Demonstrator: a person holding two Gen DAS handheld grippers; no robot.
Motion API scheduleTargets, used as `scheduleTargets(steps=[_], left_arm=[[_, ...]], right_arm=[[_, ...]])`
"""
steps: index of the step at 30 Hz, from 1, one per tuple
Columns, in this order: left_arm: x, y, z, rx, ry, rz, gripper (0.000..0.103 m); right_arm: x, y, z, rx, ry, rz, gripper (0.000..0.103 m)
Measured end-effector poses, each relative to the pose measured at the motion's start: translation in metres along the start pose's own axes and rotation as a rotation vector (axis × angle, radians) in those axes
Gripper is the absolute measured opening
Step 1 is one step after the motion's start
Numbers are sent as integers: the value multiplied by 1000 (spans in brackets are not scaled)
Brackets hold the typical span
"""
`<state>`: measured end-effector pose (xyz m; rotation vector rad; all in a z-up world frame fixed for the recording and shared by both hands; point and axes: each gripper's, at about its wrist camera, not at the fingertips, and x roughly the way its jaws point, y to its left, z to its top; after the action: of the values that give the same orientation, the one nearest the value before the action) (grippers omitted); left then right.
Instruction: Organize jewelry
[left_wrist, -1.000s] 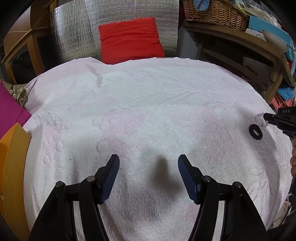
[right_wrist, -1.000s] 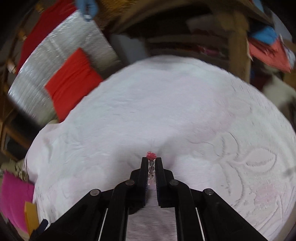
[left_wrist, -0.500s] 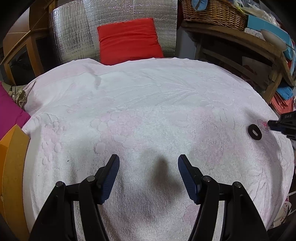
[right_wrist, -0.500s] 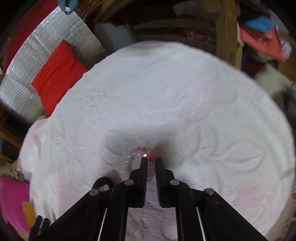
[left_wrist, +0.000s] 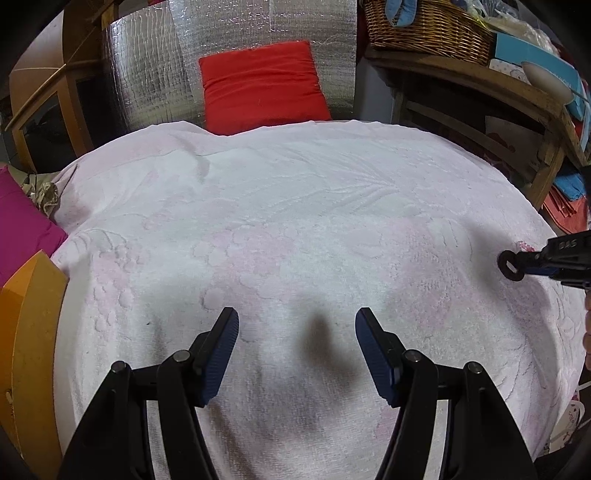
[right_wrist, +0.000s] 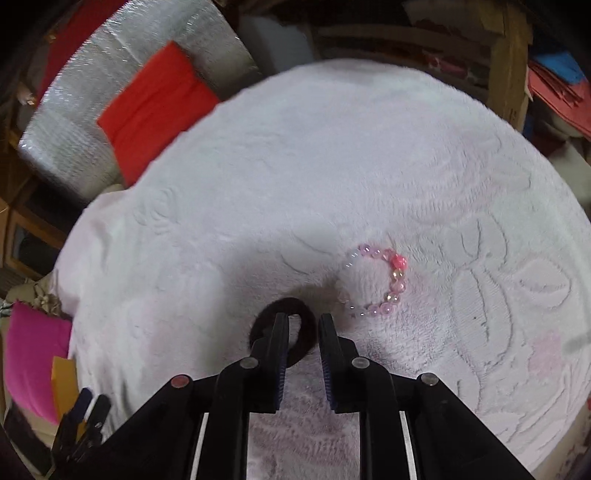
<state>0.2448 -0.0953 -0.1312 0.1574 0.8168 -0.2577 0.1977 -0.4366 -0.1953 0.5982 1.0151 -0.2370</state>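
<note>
**Bracelet set down, right jaws now at the black ring**

A second ago the right gripper (right_wrist: 301, 325) was clenched on the pink beaded bracelet (right_wrist: 376, 284); half a second ago it was low over the towel with the beads at its tips. Now the bracelet lies released as an open loop on the white embossed towel (left_wrist: 295, 221) that covers the surface, just ahead and to the right of the jaws and clear of them. That placement looks finished.

The right jaws stand narrowly parted and grasp nothing. They sit over the black fabric hair ring (right_wrist: 282, 332), whose loop shows between and beside the left fingertip; whether they touch it I cannot tell. It is likely the next item to be picked up.

The left gripper (left_wrist: 297, 354) is spread wide and empty, hovering above bare towel, well apart from both pieces.
</note>
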Motion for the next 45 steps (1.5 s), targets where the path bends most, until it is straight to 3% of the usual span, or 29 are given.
scheduleTargets(steps=[5, 8, 13, 20, 26, 31, 35, 38, 45], left_arm=[[-2, 5, 1, -16, -3, -4, 66], [-3, 8, 1, -21, -3, -1, 66], [-4, 15, 1, -30, -7, 15, 66], [-4, 26, 0, -53, 0, 21, 66], [-2, 25, 2, -58, 2, 7, 67], [-2, 15, 3, -42, -4, -11, 67], [-7, -5, 2, 16, -26, -52, 67], [-7, -18, 2, 37, -26, -81, 67], [0, -39, 1, 51, -7, -114, 69]], right_arm=[[7, 7, -2, -27, -36, -13, 19], [6, 18, -6, -67, -58, -27, 11], [4, 49, -18, -117, -22, 162, 11], [34, 121, -53, -255, 187, 344, 14], [25, 97, -35, -167, 123, 362, 21], [-12, 49, -5, -47, -41, 333, 21], [-32, -2, 12, 43, -147, 127, 21], [-32, -34, 21, 97, -157, 12, 23], [-7, -48, 34, 110, -95, -38, 23]])
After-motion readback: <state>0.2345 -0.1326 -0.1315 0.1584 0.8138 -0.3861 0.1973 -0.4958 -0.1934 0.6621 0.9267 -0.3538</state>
